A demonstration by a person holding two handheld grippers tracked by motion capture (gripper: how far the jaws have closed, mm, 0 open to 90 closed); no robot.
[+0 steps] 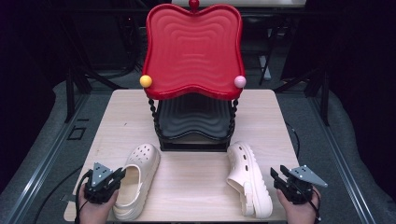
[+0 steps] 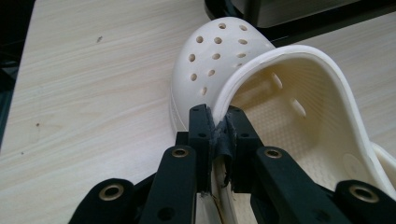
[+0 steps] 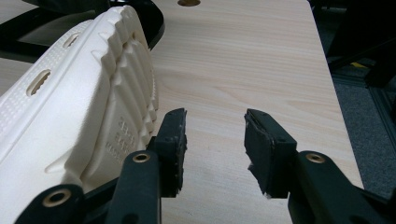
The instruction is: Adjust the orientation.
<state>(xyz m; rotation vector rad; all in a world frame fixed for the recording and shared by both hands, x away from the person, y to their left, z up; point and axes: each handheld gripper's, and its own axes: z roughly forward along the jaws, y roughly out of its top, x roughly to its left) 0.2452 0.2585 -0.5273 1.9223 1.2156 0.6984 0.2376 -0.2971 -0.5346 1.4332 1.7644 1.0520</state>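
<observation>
Left gripper pinches left clog's rim.

Matt foam clog, glossy plastic tray

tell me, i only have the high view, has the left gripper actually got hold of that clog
Observer: Yes. In the left gripper view the left gripper has its jaws pinched on the rim of the left clog, at the side of the foot opening.
Operator: ok and the right one, is it touching the other clog
Observer: In the right gripper view the right gripper has open jaws with only bare table between them; the right clog lies on its side beside the jaw nearest it.
Operator: which way does that clog face
Observer: Its ridged sole faces the right gripper.
</observation>
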